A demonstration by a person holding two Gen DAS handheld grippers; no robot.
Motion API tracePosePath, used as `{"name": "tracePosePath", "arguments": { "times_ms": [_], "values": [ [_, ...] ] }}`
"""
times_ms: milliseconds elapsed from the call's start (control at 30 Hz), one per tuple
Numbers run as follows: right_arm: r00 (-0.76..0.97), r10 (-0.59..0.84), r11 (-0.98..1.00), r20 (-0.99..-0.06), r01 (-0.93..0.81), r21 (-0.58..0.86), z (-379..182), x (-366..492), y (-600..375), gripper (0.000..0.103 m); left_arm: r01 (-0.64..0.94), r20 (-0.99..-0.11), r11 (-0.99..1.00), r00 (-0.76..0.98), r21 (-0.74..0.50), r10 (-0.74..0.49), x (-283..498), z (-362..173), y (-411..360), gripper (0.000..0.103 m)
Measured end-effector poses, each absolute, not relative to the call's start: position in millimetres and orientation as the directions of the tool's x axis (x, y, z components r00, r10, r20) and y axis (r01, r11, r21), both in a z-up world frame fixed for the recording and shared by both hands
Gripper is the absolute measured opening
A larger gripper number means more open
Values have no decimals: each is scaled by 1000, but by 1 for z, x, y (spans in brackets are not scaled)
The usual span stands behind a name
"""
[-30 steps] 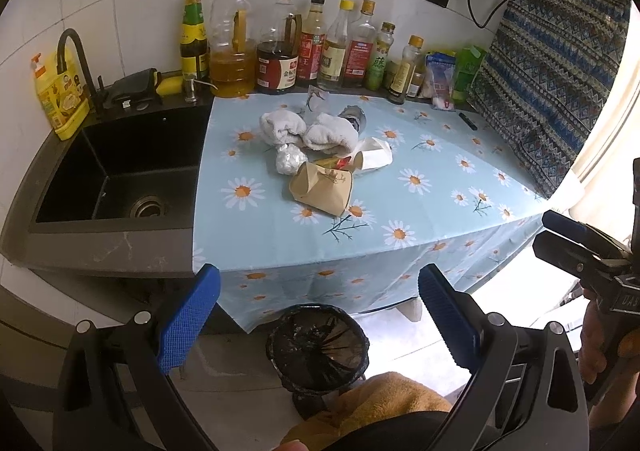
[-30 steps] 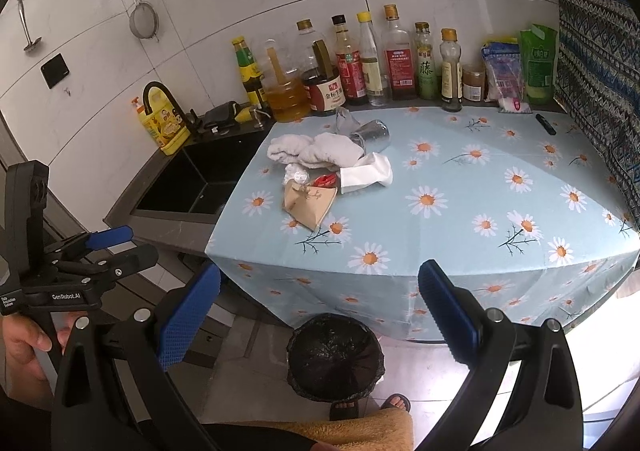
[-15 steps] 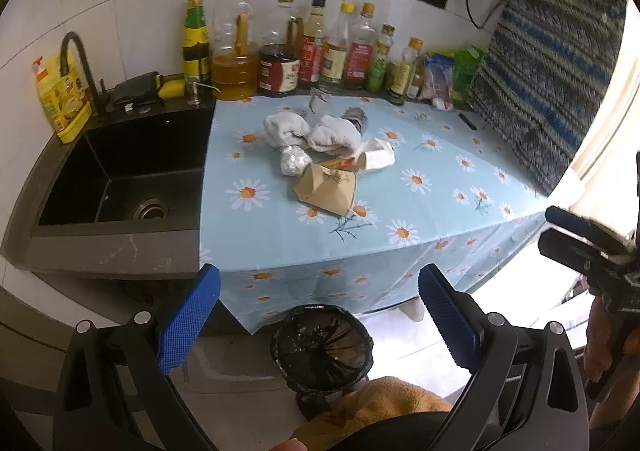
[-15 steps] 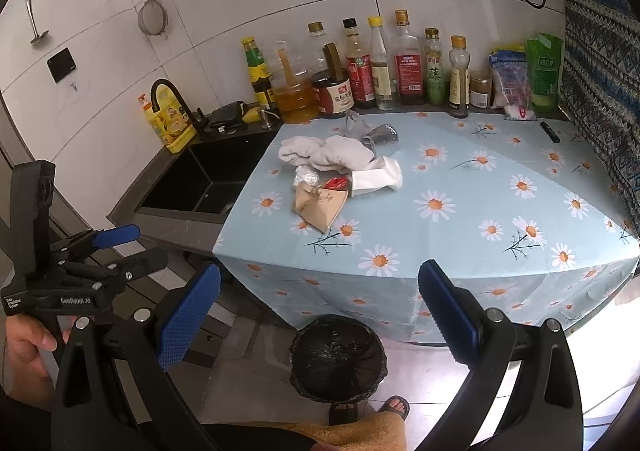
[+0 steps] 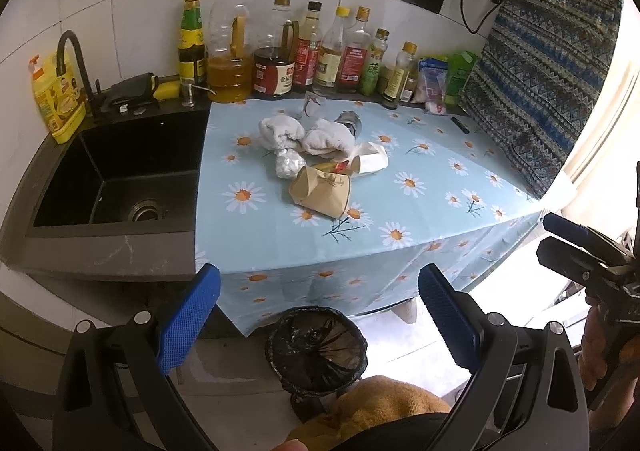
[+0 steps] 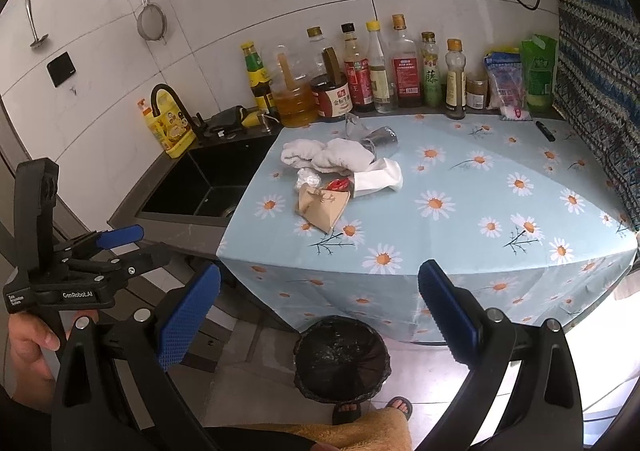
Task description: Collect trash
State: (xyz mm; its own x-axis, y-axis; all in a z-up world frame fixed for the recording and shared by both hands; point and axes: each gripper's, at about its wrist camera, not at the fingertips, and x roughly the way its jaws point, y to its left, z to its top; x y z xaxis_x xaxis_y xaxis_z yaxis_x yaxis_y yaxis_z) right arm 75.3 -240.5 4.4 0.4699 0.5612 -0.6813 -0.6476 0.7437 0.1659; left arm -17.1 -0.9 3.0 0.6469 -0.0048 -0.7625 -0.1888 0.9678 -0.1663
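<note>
Trash pile sits on the desk (image 6: 500, 155), all of it in one cluster near the sink-side half: brown paper bag (image 6: 322, 207) at the front of the pile, red wrapper (image 6: 337, 184) just behind it, crumpled foil-like wad (image 6: 307, 177) on the bag's sink side, white folded paper (image 6: 378, 179) on its other side, two white cloth lumps (image 6: 324, 155) behind, a tipped metal can (image 6: 380, 137) and a clear plastic scrap (image 6: 352, 125) furthest back toward the bottles (image 6: 360, 67). Bin with black liner (image 6: 342, 357) stands on the floor below the desk's front edge, in front of the pile; looks empty or near empty, hard to tell inside.

Progress: nothing collected as far as visible, every piece is on the desk. All picking and dropping is left.

Left claw (image 5: 318, 315) wide open, holds nothing, well short of the pile, above the bin. Right claw (image 6: 319, 313) wide open too, empty, also back from the desk edge.
</note>
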Motion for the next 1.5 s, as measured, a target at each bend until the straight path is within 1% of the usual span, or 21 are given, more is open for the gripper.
{"name": "tracePosePath", "arguments": {
  "times_ms": [67,233,367,533,700,833,1033,1133,1233,1467,1500],
  "values": [
    [468,556,745,-687,-646,163,4,74,-240,98,-183,-765,971,644,-153,0,-16,2,-3,96],
    [475,543,750,-692,-646,145,2,71,-239,98,-181,-773,967,634,-180,-25,-12,-2,-3,96],
    [469,549,749,-692,-643,158,1,71,-239,98,-169,-774,972,632,-164,-21,-8,-2,-6,96],
    [468,549,749,-692,-643,159,-4,74,-239,98,-170,-766,969,643,-179,-29,-9,1,-5,96],
    [475,542,759,-694,-630,161,-1,83,-236,98,-180,-781,967,624,-182,-31,-6,-3,-2,96],
    [474,540,761,-696,-628,163,-1,92,-233,98,-178,-791,971,611,-161,-19,0,-7,0,96],
    [443,520,758,-730,-633,156,-18,122,-221,98,-222,-796,953,604,-209,-34,5,-21,11,96],
    [378,535,747,-756,-630,213,-33,149,-215,98,-255,-808,940,589,-225,-34,10,-31,17,96],
    [339,527,746,-779,-624,233,-43,177,-207,98,-283,-812,932,583,-226,-20,15,-36,23,96],
    [296,483,734,-824,-650,197,-63,239,-175,98,-366,-840,900,543,-237,-1,40,-56,39,96],
    [306,459,742,-834,-648,171,-68,248,-170,98,-373,-844,899,536,-231,5,45,-58,39,96]
  ]
}}
